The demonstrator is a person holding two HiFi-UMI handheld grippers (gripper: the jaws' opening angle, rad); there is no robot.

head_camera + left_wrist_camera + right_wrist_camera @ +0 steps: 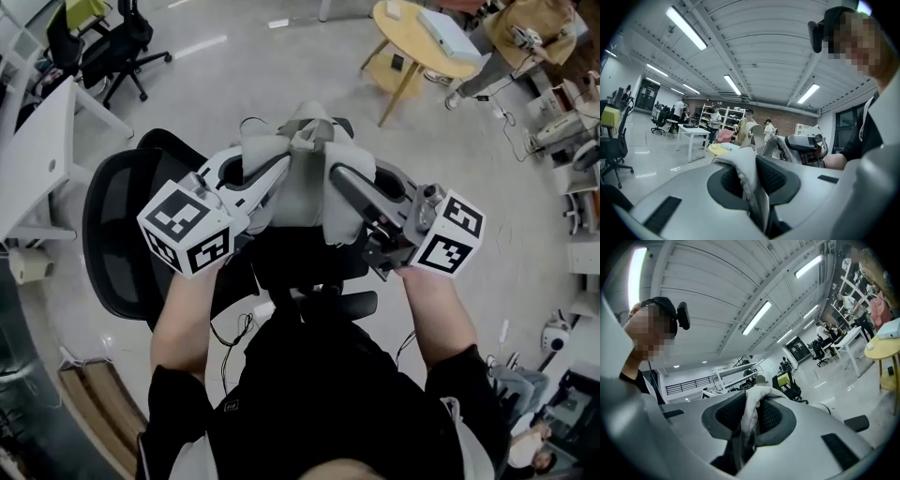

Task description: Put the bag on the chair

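1. A grey fabric bag (302, 202) hangs between two claws over the seat of a black mesh chair (117, 234). Its contents are hidden.
2. The left claw (267, 178) is clamped on a fold of the bag's fabric.
3. The right claw (339, 178) pinches another fold.
4. Well apart stand a round yellow surface (412, 37), a white surface (37, 155) and a second office chair (108, 47).
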